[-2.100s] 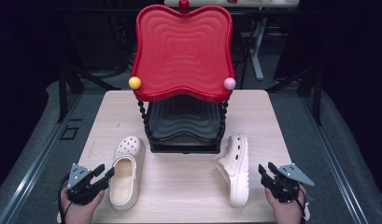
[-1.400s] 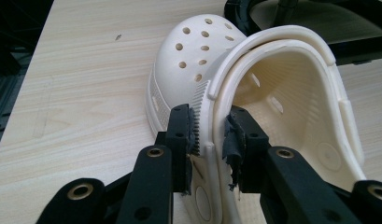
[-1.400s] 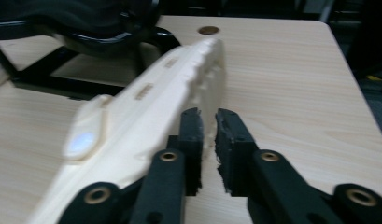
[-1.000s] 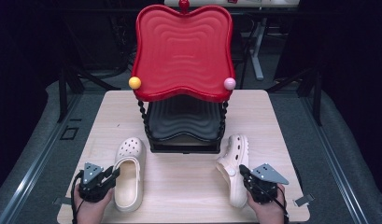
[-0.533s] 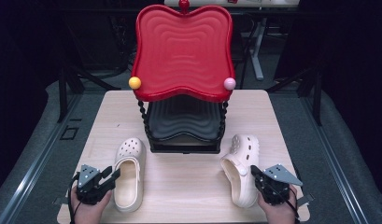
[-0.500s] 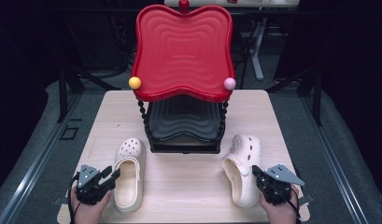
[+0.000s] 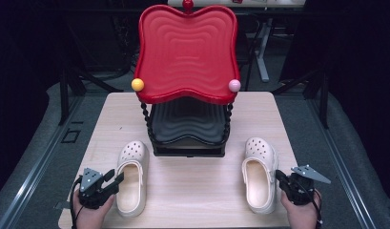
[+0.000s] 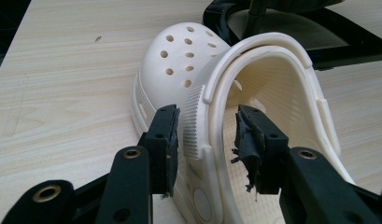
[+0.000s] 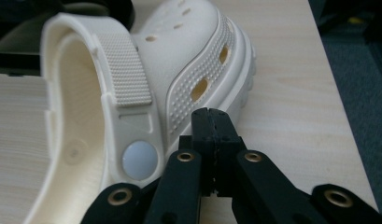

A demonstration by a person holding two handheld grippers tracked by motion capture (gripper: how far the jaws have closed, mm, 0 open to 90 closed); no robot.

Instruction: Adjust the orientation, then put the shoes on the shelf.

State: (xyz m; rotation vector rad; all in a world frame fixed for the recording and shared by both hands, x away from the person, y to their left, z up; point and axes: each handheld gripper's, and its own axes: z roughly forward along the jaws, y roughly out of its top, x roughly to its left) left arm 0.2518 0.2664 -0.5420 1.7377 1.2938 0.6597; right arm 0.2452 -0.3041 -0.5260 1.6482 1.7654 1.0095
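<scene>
My left claw, just opening, straddles the left clog's wall at seven o'clock on the bench; my closed right claw nudges the right clog, which could skid away.

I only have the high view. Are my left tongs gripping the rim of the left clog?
Observer: No. The left tongs have just been opening. They straddle the side wall of the left clog, one jaw outside and one inside, with a gap at the inner pad.
Operator: And the right tongs?
Observer: The right tongs are shut on nothing, with their tips beside the outer side of the right clog, near its strap rivet.
</scene>
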